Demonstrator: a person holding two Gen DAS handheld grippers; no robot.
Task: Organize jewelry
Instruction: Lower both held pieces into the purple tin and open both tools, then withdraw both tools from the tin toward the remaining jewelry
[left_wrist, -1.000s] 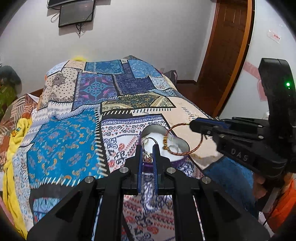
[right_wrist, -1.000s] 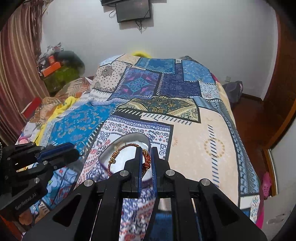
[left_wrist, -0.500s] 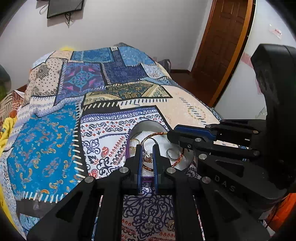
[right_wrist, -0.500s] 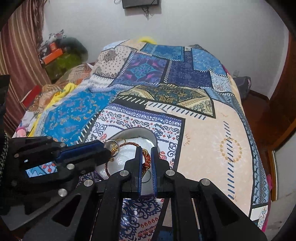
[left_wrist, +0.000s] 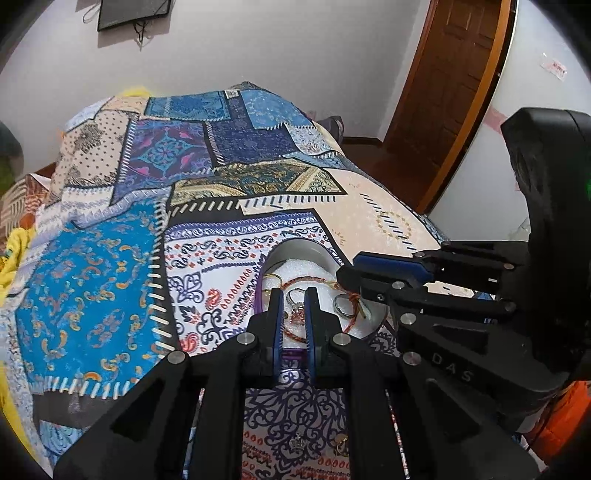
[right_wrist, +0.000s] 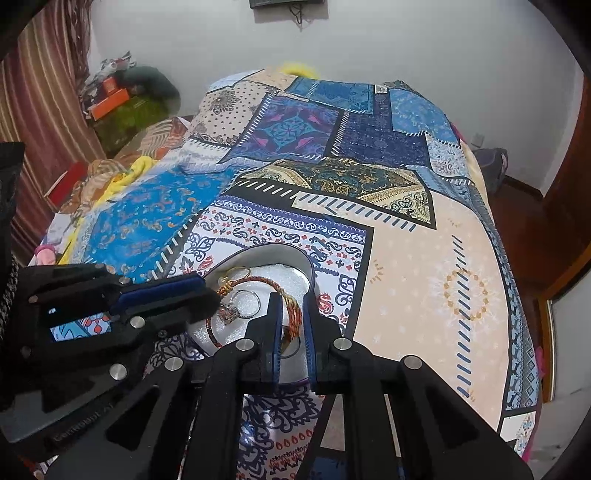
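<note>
A round jewelry box (left_wrist: 295, 248) (right_wrist: 275, 254) with white foam lining lies on the patchwork bedspread. My left gripper (left_wrist: 294, 295) (right_wrist: 207, 295) is over the box, slightly open around a silver ring with a stone (left_wrist: 297, 309) (right_wrist: 229, 313). My right gripper (right_wrist: 292, 299) (left_wrist: 345, 275) is slightly open around a red-and-gold braided bangle (right_wrist: 258, 281) (left_wrist: 306, 281) that rests in the box. A plain silver ring (left_wrist: 341, 304) and a gold ring (left_wrist: 275, 277) (right_wrist: 238, 274) also lie on the foam.
The patterned bedspread (left_wrist: 110, 295) (right_wrist: 424, 288) covers the bed. A small crown charm (left_wrist: 296, 440) and a gold piece (left_wrist: 341, 441) lie on the cloth near me. A wooden door (left_wrist: 454, 92) stands at right; clutter (right_wrist: 122, 99) at far left.
Both grippers came down into the box. The bangle went from hanging above the box to lying on the foam, and both jaws have loosened a little.
</note>
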